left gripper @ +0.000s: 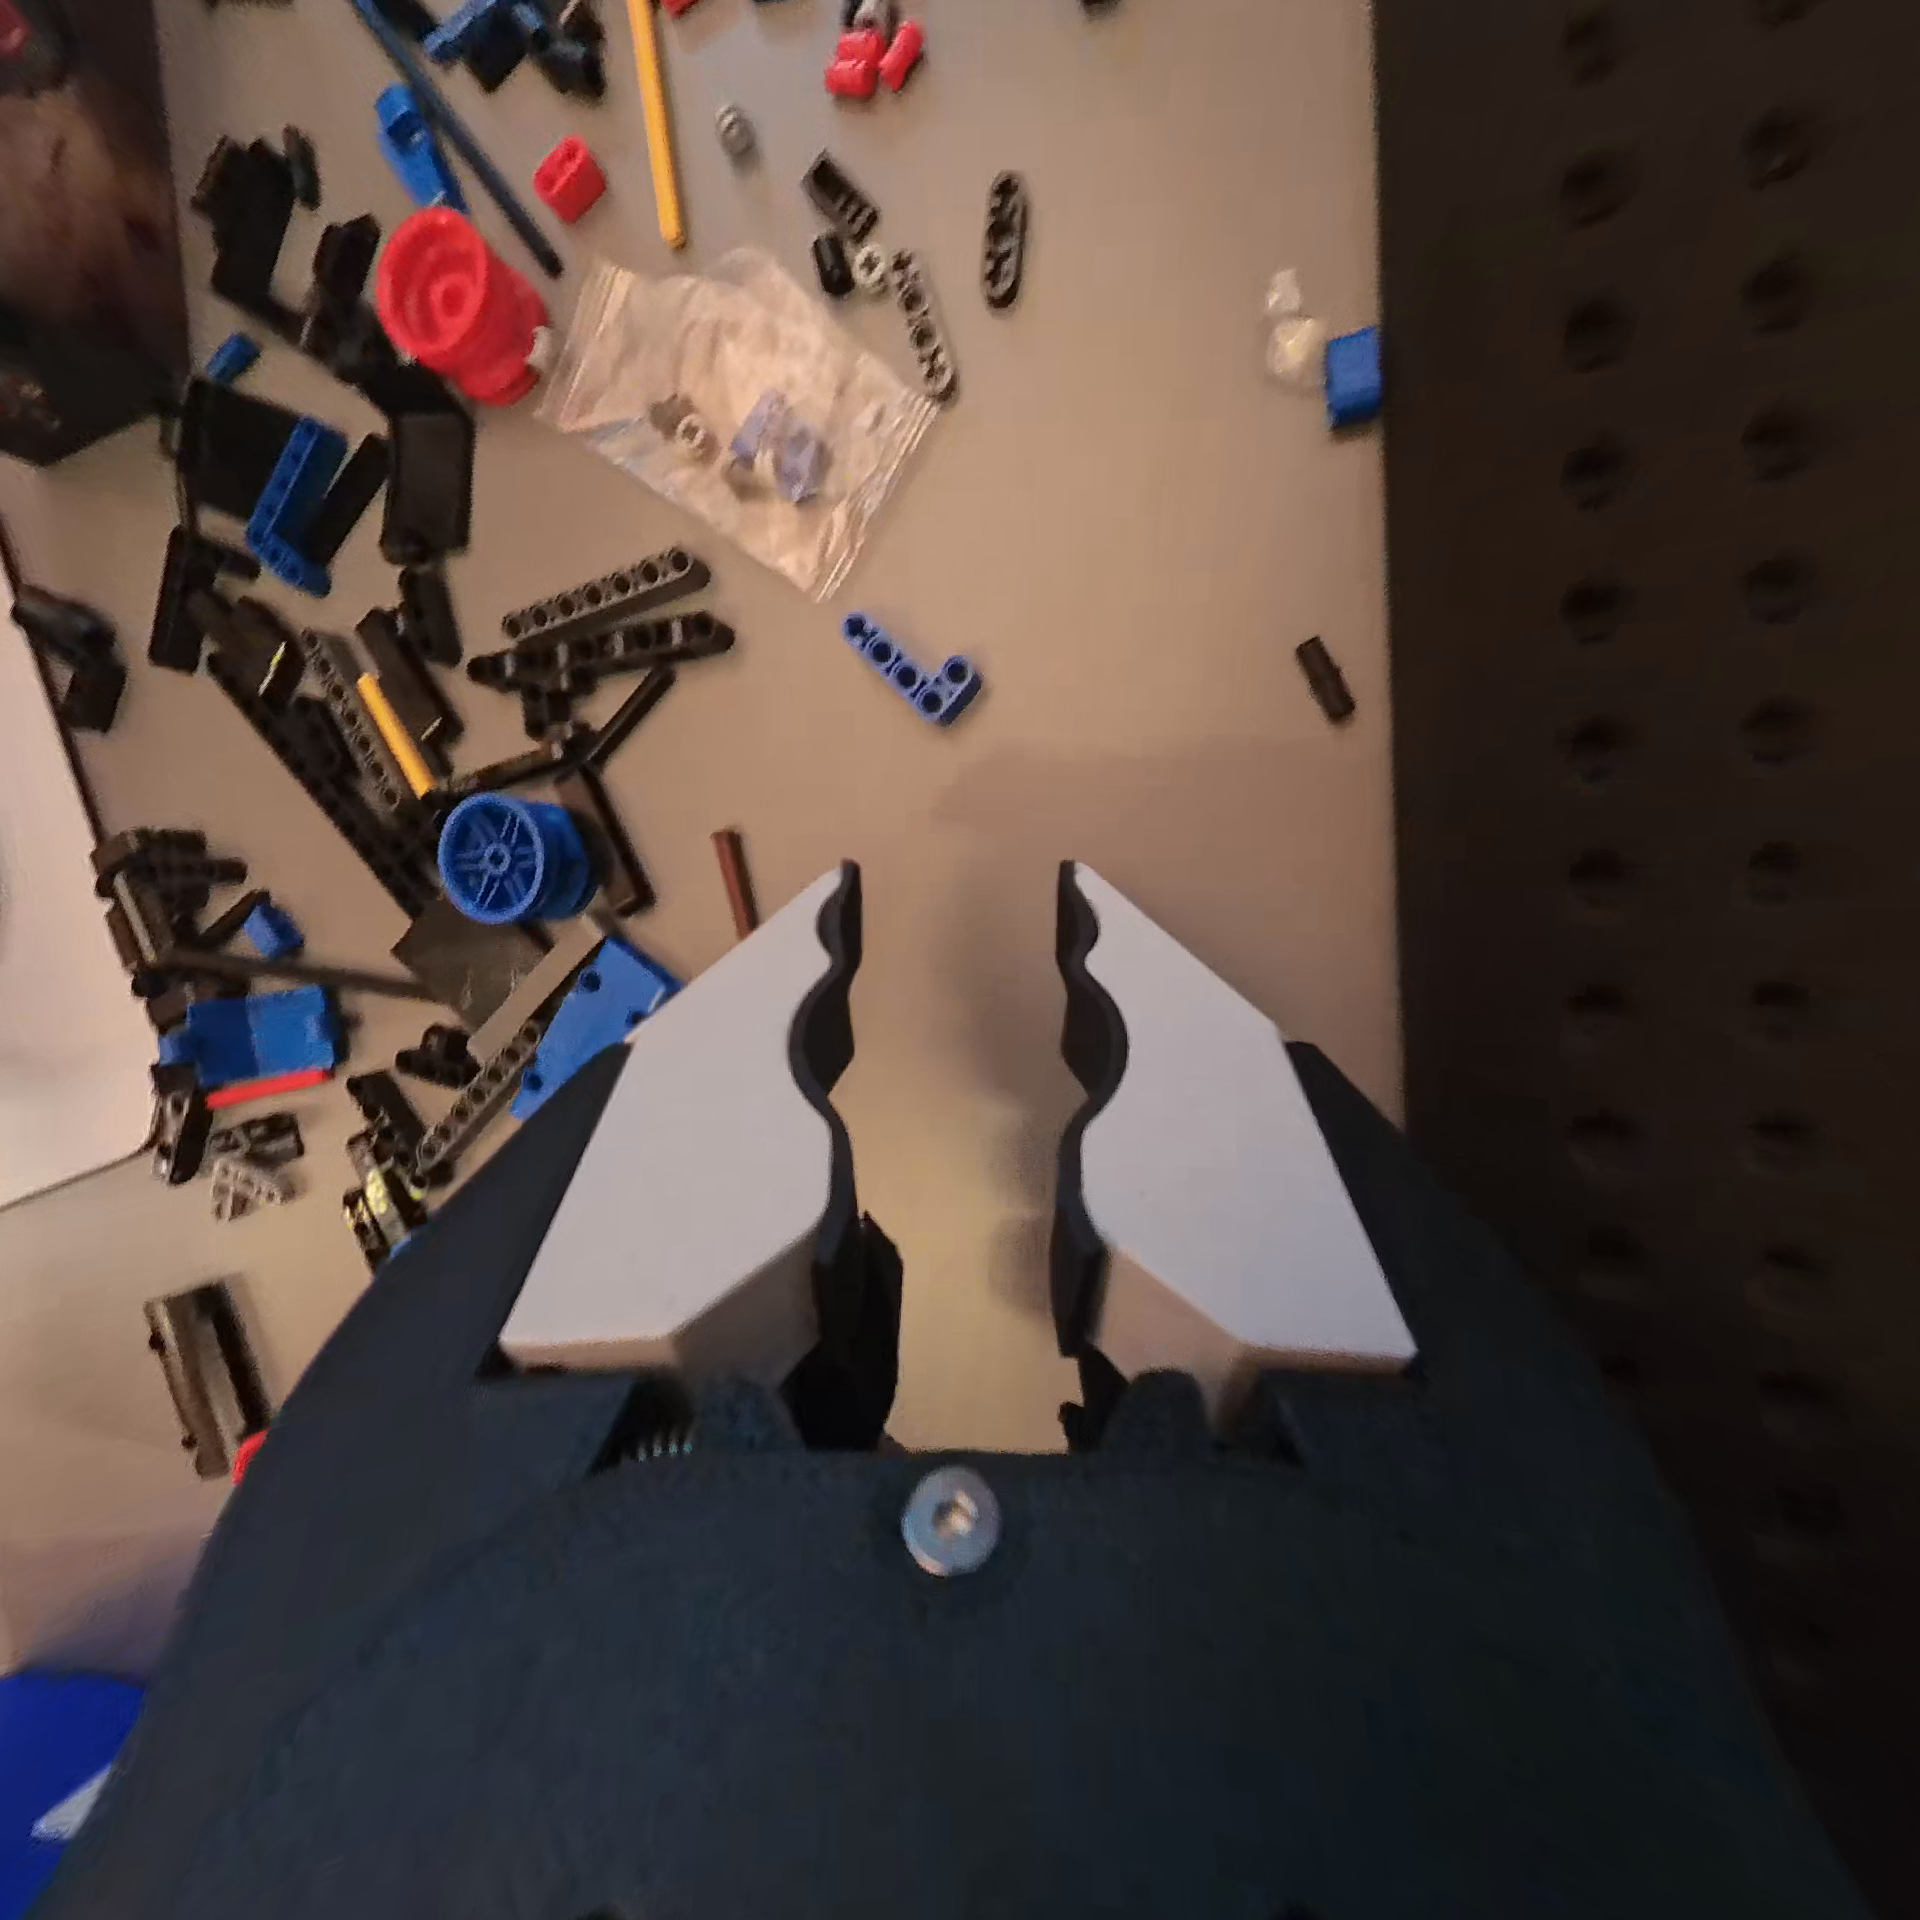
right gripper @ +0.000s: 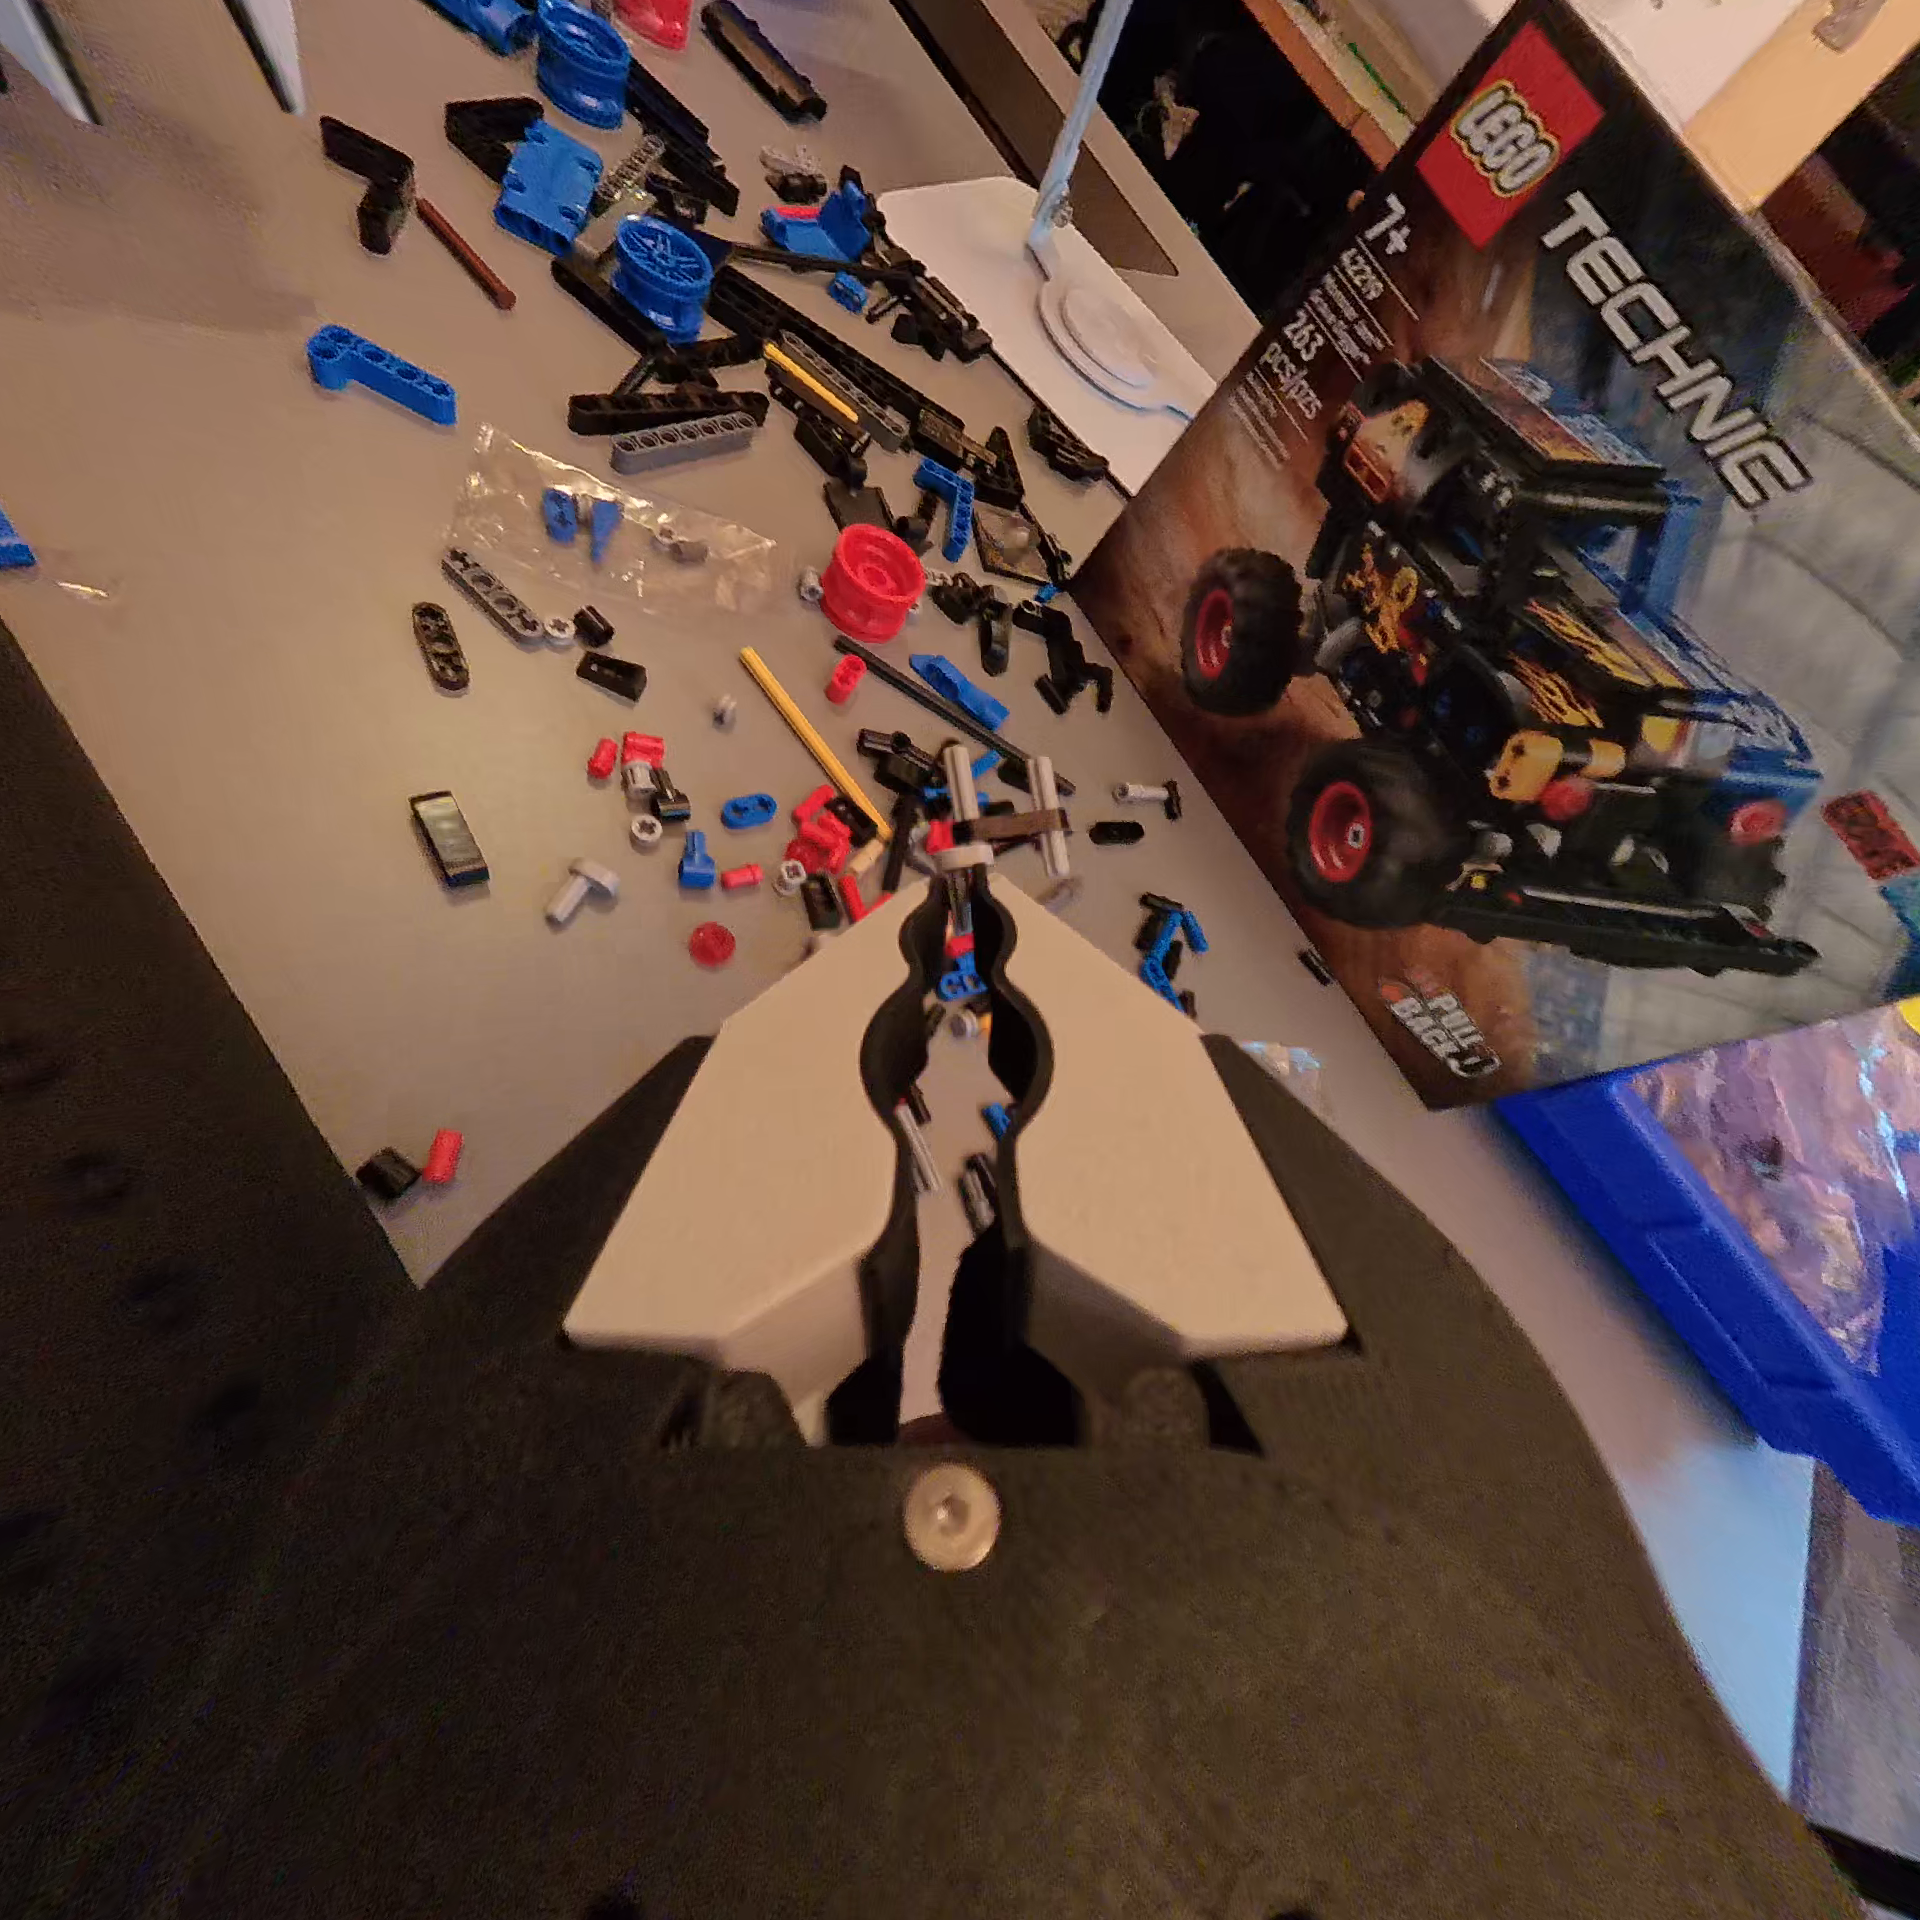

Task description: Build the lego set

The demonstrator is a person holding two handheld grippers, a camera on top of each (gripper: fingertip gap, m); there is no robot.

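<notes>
The right gripper, at frame centre, is pinched nearly closed on a small sub-assembly of grey pins and a dark cross-beam, held at its lower end. It looks light and rigid but loosely joined, so a grip on the beam seems safer. The left gripper stands half open and empty over bare table; loose pieces lie upper left.

The blue bin runs off the right edge, and the clear bag's small contents blur together.
</notes>
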